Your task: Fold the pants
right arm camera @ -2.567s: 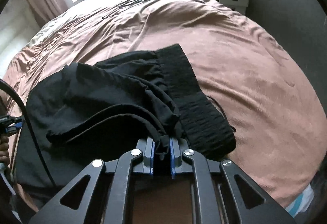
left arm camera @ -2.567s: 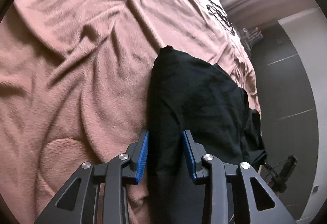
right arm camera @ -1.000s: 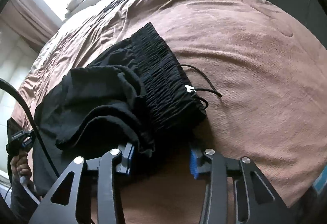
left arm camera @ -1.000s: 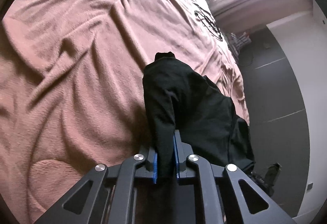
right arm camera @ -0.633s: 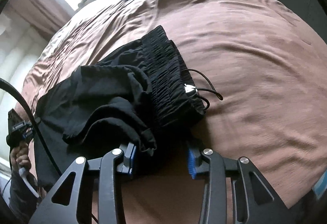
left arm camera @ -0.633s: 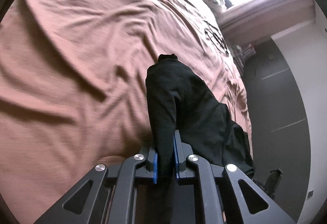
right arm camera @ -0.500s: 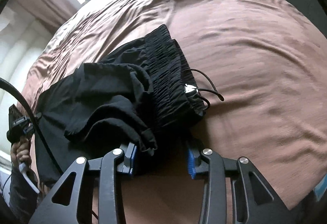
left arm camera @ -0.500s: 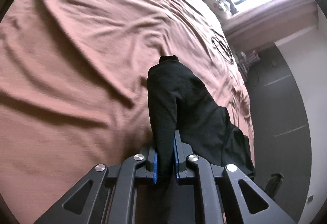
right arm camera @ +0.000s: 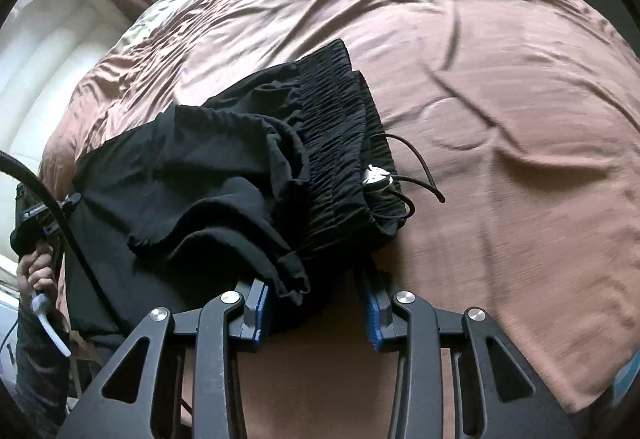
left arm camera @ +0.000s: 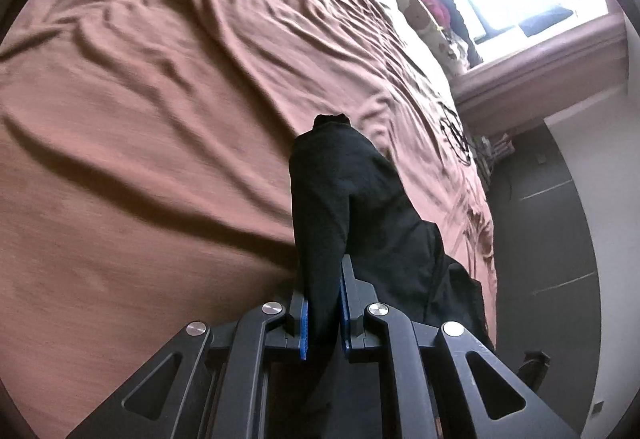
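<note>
The bed (right arm camera: 500, 79), under a rumpled brown cover, fills both views, and the black pants (right arm camera: 224, 175) lie bunched on it just ahead of the right claw (right arm camera: 316, 313) and to its left. Their long axis runs from the waistband (right arm camera: 340, 127) away toward the left claw (left arm camera: 323, 313), which pinches a fold of leg fabric. The right claw stands spread, fabric lying between its pads without being pressed; it is the nearer one to the waistband and drawcord (right arm camera: 416, 163). Against the earlier frames, the left claw has gone from spread to clamped on the cloth, while the right claw has let go of its bunch of fabric, and both views have swung across the bed.
</note>
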